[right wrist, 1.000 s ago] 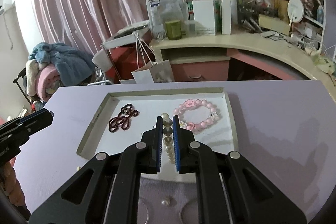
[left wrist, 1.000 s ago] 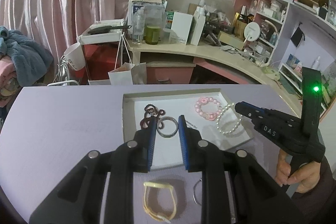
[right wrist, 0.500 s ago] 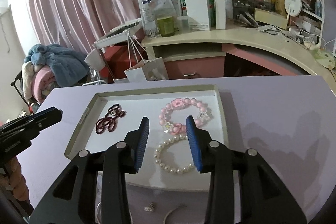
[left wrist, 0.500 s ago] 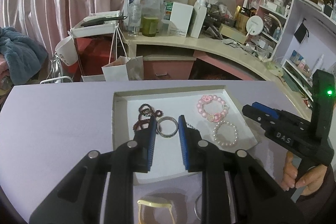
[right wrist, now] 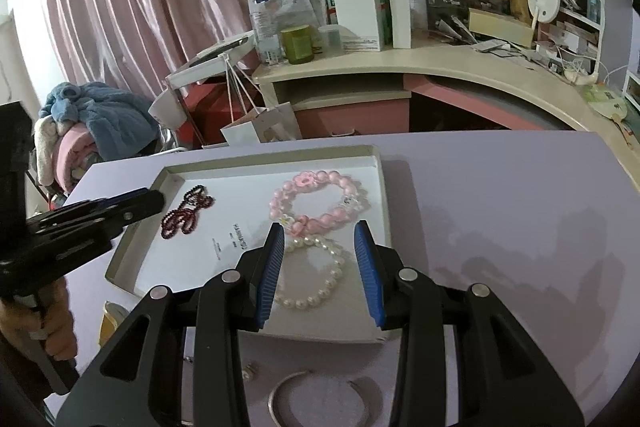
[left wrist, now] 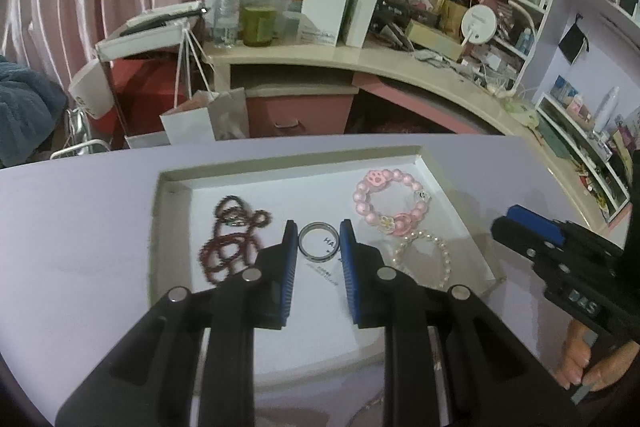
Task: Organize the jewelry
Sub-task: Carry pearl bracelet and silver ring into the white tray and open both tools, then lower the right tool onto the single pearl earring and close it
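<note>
Jewelry tray [right wrist: 382,187], partly filled: dark-red beads [left wrist: 232,239], pink bracelet [right wrist: 318,203], pearl bracelet [right wrist: 316,275] in. L gripper [left wrist: 319,239] clamped on metal ring [left wrist: 318,246] over tray; R gripper [right wrist: 320,247] apart, empty. Silver bangle [right wrist: 316,393], small bits on table [right wrist: 500,187] left.

Open silver metal bangle [right wrist: 316,397] on purple table cut off by bottom edge, right wrist view; small pearl stud [right wrist: 250,373] beside it too small to resolve. Yellow rounded object [right wrist: 110,319] mostly hidden behind white shallow cardboard tray [right wrist: 120,273]. Black print on tray floor [left wrist: 326,269] unreadable.
</note>
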`<action>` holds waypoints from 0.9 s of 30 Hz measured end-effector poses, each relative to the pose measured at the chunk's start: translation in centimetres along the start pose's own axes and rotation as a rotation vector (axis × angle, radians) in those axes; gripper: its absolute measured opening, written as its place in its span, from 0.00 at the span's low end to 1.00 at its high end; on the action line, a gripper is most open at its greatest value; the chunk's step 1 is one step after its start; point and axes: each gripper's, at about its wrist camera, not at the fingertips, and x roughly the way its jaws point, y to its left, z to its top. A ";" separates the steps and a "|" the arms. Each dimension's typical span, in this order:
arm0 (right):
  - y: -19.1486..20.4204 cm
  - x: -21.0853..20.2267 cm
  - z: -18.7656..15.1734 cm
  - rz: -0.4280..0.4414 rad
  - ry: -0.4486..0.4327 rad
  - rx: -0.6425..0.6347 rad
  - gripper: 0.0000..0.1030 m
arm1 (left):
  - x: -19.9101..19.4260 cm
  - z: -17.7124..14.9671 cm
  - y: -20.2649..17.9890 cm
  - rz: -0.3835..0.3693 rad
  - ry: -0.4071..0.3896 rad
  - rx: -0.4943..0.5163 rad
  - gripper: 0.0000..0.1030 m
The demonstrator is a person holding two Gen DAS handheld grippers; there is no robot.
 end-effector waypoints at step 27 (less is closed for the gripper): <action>2.0 -7.7 -4.9 0.037 -0.063 -0.011 0.37 | -12.6 -6.2 3.9 0.128 -0.154 -0.048 0.67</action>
